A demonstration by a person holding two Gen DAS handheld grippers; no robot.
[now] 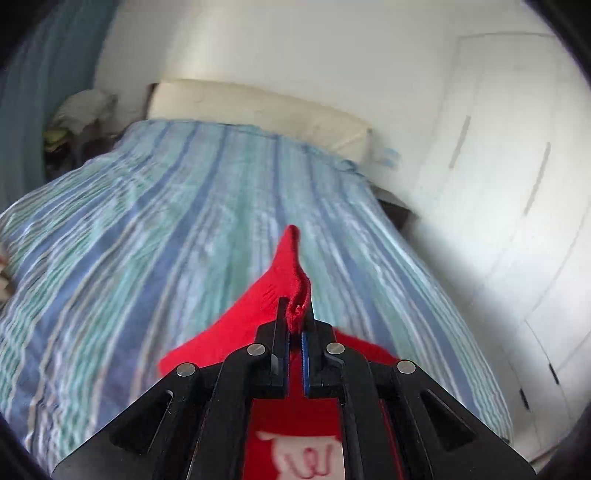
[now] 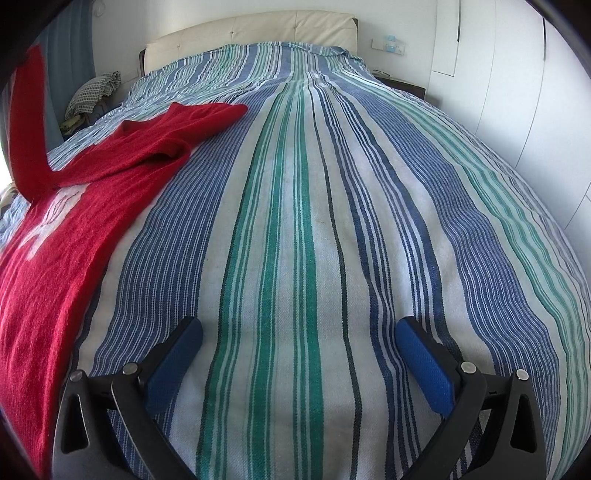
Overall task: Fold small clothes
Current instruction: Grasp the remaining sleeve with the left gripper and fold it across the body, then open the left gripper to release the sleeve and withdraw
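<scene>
A small red knitted sweater (image 2: 74, 221) with a white motif lies on the left side of the striped bedspread (image 2: 295, 240). One sleeve (image 2: 27, 122) rises off the bed at the far left of the right wrist view. In the left wrist view my left gripper (image 1: 295, 314) is shut on a red fold of the sweater (image 1: 288, 273), lifted above the bed, with more of the garment hanging beneath the jaws. My right gripper (image 2: 299, 350) stands wide open low over bare bedspread, to the right of the sweater, its blue pads (image 2: 424, 362) holding nothing.
A cream headboard (image 2: 258, 26) stands at the far end of the bed. White wardrobe doors (image 2: 517, 92) run along the right wall. A bedside table (image 2: 402, 85) sits at the far right, and a bundle of checked cloth (image 2: 92, 92) lies at the far left.
</scene>
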